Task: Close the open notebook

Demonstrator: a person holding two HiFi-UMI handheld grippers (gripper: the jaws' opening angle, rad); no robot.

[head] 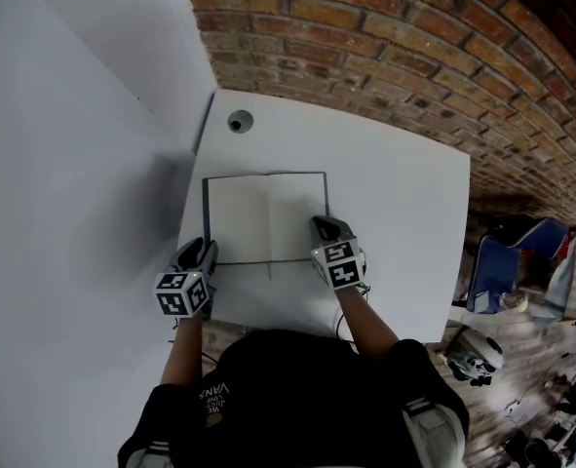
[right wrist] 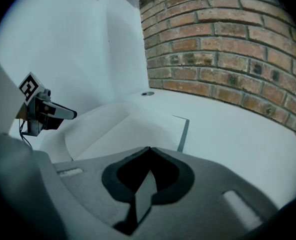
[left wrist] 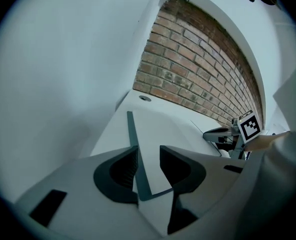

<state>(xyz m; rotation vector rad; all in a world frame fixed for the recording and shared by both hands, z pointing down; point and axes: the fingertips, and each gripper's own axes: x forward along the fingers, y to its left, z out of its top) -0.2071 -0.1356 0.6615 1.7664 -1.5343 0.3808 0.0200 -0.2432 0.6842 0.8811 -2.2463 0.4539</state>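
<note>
**Left gripper (left wrist: pixel 149 152) open astride the left cover edge**

Left gripper: jaws stand apart. The dark left cover edge (left wrist: pixel 131 129) of the notebook (head: pixel 239 213) runs up the gap between them, with white page beside it. The pads do not appear to press on it, so this is no grip yet. In the head view this gripper sits at the notebook's near-left corner and points down and away from the person.

Right gripper (right wrist: pixel 150 147): jaw tips meet and nothing is seen between them. It sits at the near-right corner, with the right cover edge (right wrist: pixel 183 134) just ahead of it.

Notebook: lies open and flat on the white table (head: pixel 395 213), between the two grippers. Both pages face up. The spine (head: pixel 269 224) runs straight away from the person, toward the brick wall (head: pixel 414 47). This is the long axis, and the fold must turn about it.

Relation that matters: the left cover edge lies in line with the left jaws' gap and parallel to the spine. The left gripper is the nearer and is already placed on it, so this is probably the working side.

Judgement: task not started, both halves down. The next move probably calls for the left jaws to pinch the cover edge, then lift and swing it over the spine onto the right page. The right gripper lies in that path and would need to clear, or hold the right half down from its outer edge only.

Risk: catching only the top leaves, not the cover.
</note>
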